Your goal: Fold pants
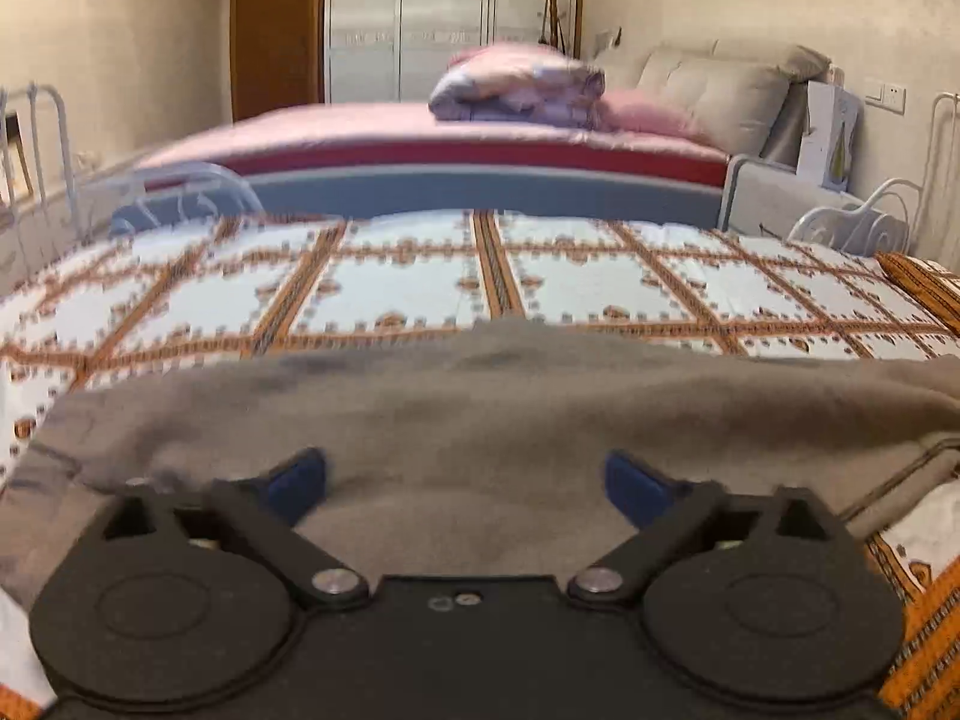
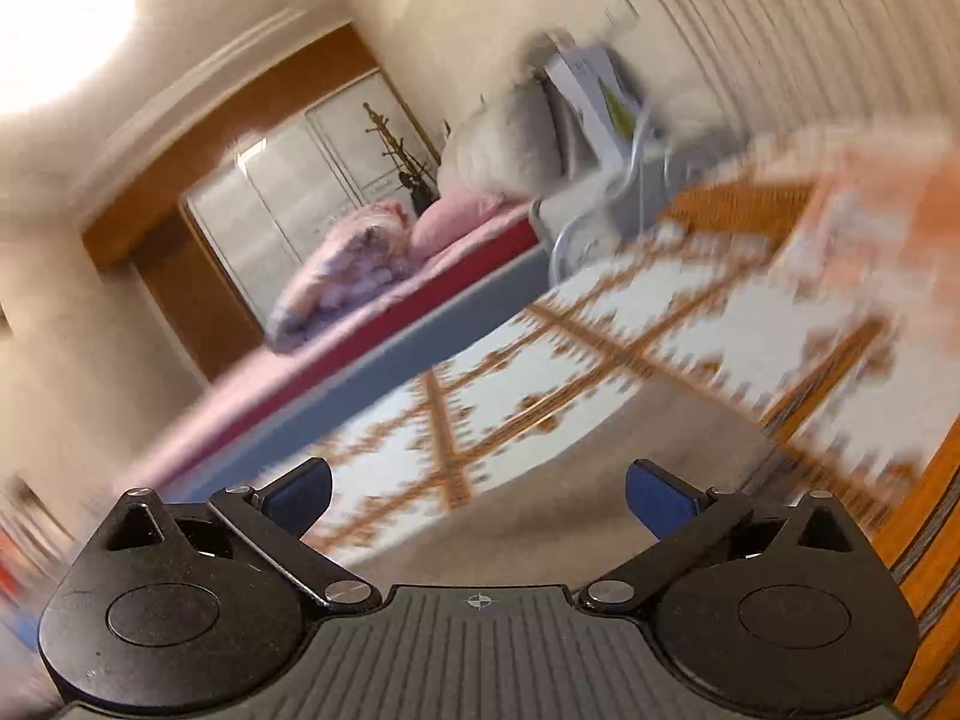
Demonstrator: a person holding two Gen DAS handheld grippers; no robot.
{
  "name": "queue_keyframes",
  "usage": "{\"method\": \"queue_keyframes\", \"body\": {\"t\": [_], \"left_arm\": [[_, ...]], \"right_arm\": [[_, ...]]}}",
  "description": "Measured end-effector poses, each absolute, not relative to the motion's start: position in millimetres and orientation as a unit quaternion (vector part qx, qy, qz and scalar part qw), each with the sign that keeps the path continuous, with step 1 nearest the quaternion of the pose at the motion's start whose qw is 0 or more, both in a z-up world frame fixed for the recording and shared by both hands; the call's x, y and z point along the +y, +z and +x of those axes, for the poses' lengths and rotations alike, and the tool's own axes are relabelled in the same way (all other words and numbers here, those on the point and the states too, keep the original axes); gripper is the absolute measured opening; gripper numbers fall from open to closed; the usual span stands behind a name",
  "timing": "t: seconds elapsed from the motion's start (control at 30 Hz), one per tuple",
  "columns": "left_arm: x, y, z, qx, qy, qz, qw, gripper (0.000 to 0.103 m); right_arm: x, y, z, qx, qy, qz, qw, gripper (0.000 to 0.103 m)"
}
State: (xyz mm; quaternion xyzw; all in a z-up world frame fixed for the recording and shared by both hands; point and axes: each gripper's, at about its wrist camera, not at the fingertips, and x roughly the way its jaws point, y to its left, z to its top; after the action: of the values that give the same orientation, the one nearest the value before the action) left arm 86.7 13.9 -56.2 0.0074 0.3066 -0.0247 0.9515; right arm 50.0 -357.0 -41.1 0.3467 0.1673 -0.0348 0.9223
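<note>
left gripper [image 1: 465,483]: released, jaws apart over grey pants [image 1: 480,408] lying flat on patterned bedspread [image 1: 408,288]. right gripper [image 2: 478,495]: released, empty, view blurred. advice: pinch one fabric edge squarely before lifting. beyond: pink bed [image 1: 420,132].

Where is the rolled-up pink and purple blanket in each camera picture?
Left wrist view: the rolled pink and purple blanket sits top centre, on the far pink bed, left of a pink pillow.
Right wrist view: the same blanket is left of centre, tilted because that picture is slanted and blurred.
Shared landmark: the white wardrobe doors stand behind the blanket in both.
</note>
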Motion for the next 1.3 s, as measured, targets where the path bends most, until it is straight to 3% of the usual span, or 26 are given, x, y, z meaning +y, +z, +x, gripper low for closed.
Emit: {"method": "queue_keyframes", "body": {"t": [0.03,0.07,0.23,0.53,0.6,0.8,0.87,1.23,1.3], "left_arm": [[19.8,-57.8,83.6,0.317,-0.021,0.007,0.948,0.049],[27.9,-59.2,80.9,0.333,-0.011,0.0,0.943,0.042],[61.6,-59.9,60.5,0.368,0.009,-0.141,0.919,0.042],[57.9,-47.4,96.9,0.408,0.07,-0.036,0.91,0.04],[63.5,-43.4,92.6,0.39,0.06,-0.064,0.917,0.041],[63.1,-43.7,68.5,0.4,0.015,-0.099,0.911,0.041],[61.6,-50.8,64.1,0.411,0.022,-0.081,0.908,0.039],[93.0,-50.4,69.6,0.397,0.047,-0.121,0.908,0.041],[89.2,-63.1,75.0,0.436,0.053,-0.1,0.893,0.042]], "right_arm": [[-359.1,-44.2,50.2,0.17,-0.028,0.369,0.913,0.103],[-363.3,-45.7,52.9,0.177,-0.018,0.386,0.905,0.1],[-381.3,-55.5,75.4,0.273,0.009,0.492,0.827,0.074],[-367.2,-34.1,104.5,0.301,0.034,0.358,0.883,0.074],[-366.6,-35.7,107.7,0.312,0.026,0.333,0.889,0.074],[-377.8,-55.4,110.8,0.332,0.009,0.372,0.866,0.073],[-376.6,-51.6,107.4,0.346,0.015,0.374,0.86,0.066],[-410.8,-91.2,112.8,0.363,-0.025,0.486,0.795,0.056],[-412.5,-92.8,125.7,0.367,-0.04,0.47,0.802,0.023]]}}
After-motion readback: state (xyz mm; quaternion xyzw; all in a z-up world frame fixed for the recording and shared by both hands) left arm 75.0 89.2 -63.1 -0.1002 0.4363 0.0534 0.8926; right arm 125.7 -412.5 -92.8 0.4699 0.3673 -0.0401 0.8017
